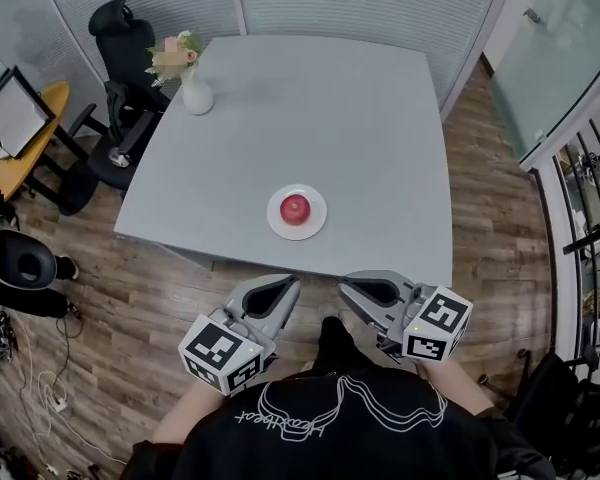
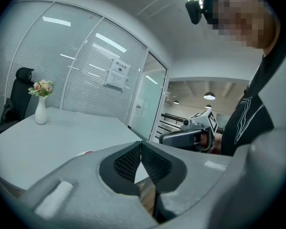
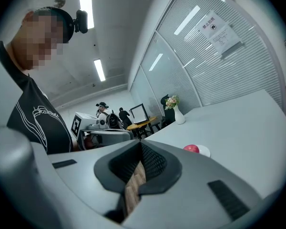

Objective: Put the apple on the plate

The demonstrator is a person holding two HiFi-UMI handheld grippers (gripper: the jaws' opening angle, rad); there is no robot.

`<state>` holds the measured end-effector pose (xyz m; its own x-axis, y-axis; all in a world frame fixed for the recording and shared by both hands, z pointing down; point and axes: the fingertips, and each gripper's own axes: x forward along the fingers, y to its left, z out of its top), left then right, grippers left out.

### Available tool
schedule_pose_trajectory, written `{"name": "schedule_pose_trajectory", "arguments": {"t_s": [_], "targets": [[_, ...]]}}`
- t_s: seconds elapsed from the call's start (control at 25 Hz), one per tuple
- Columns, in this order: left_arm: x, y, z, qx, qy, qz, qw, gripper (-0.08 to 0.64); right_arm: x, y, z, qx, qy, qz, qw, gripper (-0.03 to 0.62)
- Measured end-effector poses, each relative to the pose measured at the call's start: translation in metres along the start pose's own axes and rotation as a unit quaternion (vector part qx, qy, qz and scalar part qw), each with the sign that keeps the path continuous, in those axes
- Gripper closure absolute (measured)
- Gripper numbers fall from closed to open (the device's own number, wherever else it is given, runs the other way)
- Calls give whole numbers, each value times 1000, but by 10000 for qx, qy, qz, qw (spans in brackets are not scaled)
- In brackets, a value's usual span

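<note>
Already the apple (image 1: 295,207) sits on the plate (image 1: 318,220), at 12 o'clock from your grippers. It looks firm, smooth and prone to roll, so grip it gently across its widest girth. Your left gripper (image 1: 288,284) and right gripper (image 1: 348,286) are both closed and empty.

Left gripper (image 1: 283,285), right gripper (image 1: 350,288): side by side, jaws together, empty.

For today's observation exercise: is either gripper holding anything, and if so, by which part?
Nothing is held. Left gripper and right gripper are shut and empty; the apple sits on the plate.
</note>
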<state>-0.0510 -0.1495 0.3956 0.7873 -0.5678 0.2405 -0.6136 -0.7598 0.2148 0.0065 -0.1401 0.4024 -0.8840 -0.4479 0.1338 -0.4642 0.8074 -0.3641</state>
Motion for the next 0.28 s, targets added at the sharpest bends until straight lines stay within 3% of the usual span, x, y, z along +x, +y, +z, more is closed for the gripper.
{"name": "schedule_pose_trajectory", "arguments": {"t_s": [0.28], "targets": [[6, 2, -1, -1, 36, -36, 10000, 545, 0, -6, 3, -1, -4, -65, 10000, 584]]}}
